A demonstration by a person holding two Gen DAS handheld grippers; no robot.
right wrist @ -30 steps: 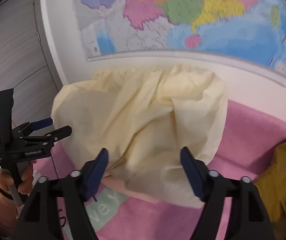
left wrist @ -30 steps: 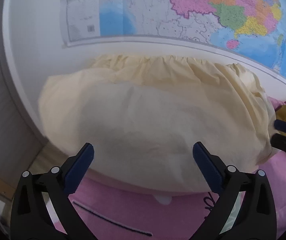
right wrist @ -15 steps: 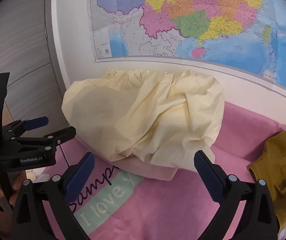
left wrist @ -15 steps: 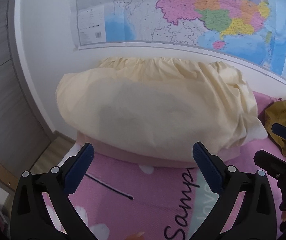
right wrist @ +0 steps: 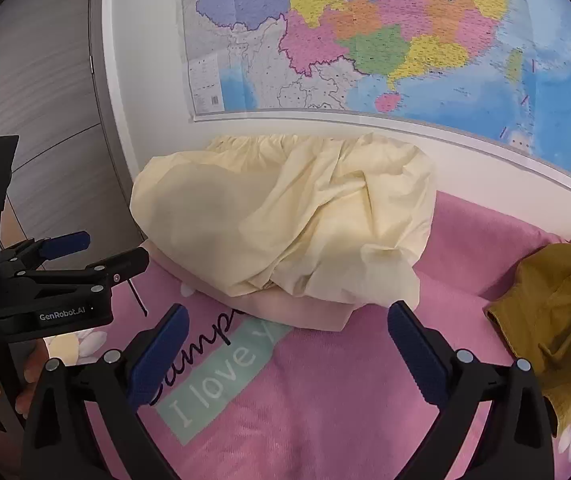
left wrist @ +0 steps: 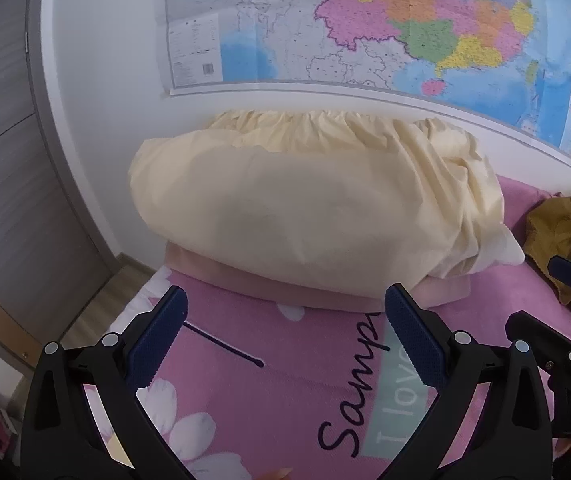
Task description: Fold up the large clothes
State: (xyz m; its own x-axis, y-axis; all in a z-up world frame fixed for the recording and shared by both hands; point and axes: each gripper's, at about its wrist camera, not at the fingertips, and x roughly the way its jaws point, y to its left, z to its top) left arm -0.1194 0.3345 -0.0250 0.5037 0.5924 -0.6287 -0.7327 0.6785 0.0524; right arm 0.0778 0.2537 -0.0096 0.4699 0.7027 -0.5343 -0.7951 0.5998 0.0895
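A pale yellow garment [left wrist: 313, 208] lies bunched on top of a folded pale pink garment [left wrist: 317, 294] at the back of the pink bed [left wrist: 285, 380], against the wall. Both show in the right wrist view too, yellow [right wrist: 285, 220] over pink [right wrist: 301, 312]. My left gripper [left wrist: 285, 340] is open and empty, a short way in front of the pile. My right gripper [right wrist: 285, 352] is open and empty, also short of the pile. The left gripper also shows at the left of the right wrist view [right wrist: 85, 256].
An olive-brown garment [right wrist: 557, 320] lies crumpled at the right on the bed. A world map [right wrist: 365, 40] hangs on the white wall behind. A grey door [right wrist: 45, 120] and the bed's left edge are at the left. The bedsheet has printed lettering [right wrist: 221, 376].
Both grippers have pulled back from the yellow garment, which now lies farther away on the pile. More of the pink sheet shows. The right gripper's jaws opened wider.
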